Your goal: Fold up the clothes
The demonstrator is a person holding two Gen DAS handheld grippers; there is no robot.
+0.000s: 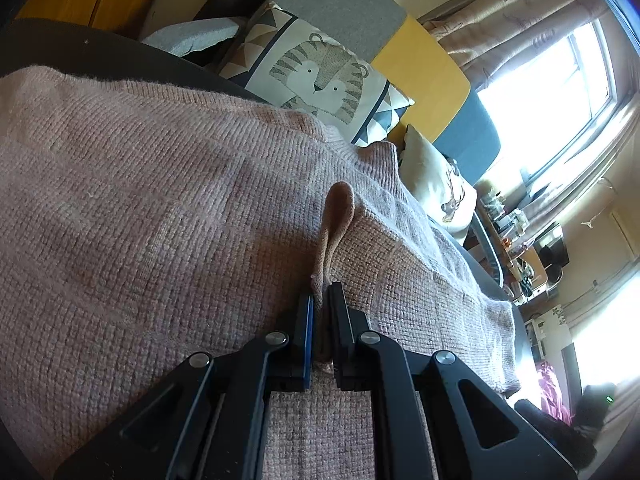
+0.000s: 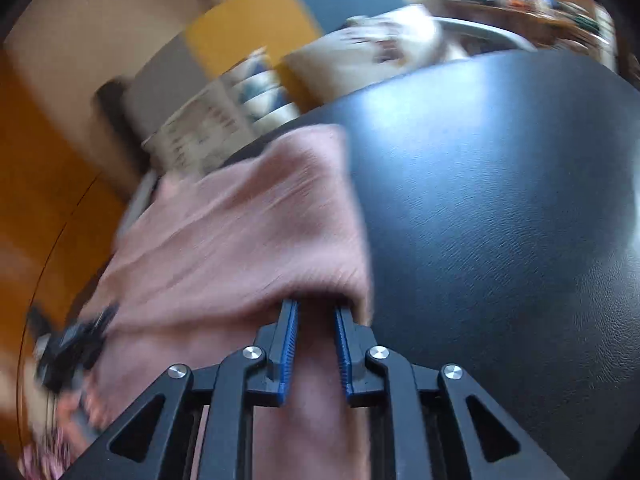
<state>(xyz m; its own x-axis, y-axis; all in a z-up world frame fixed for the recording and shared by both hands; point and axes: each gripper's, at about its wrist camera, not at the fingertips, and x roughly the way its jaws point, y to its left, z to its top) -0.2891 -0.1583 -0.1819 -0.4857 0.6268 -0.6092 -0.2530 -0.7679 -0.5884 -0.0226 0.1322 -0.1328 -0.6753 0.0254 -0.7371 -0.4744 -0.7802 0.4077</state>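
A pink knit sweater (image 1: 160, 200) lies spread over a dark padded surface (image 1: 100, 52) and fills most of the left wrist view. My left gripper (image 1: 322, 296) is shut on a pinched fold of it, and a small loop of knit stands up just beyond the fingertips. In the right wrist view, which is motion-blurred, my right gripper (image 2: 316, 308) is shut on a thick bunch of the same sweater (image 2: 240, 220). The cloth drapes over its tips and hangs to the left above the black leather surface (image 2: 500, 200).
A tiger-print cushion (image 1: 320, 76) and a beige cushion (image 1: 436, 188) lean at the back against grey, yellow and blue panels. A cluttered desk (image 1: 516, 240) and a bright window (image 1: 540, 100) are at the right. A blurred black object (image 2: 72, 344) shows at the lower left.
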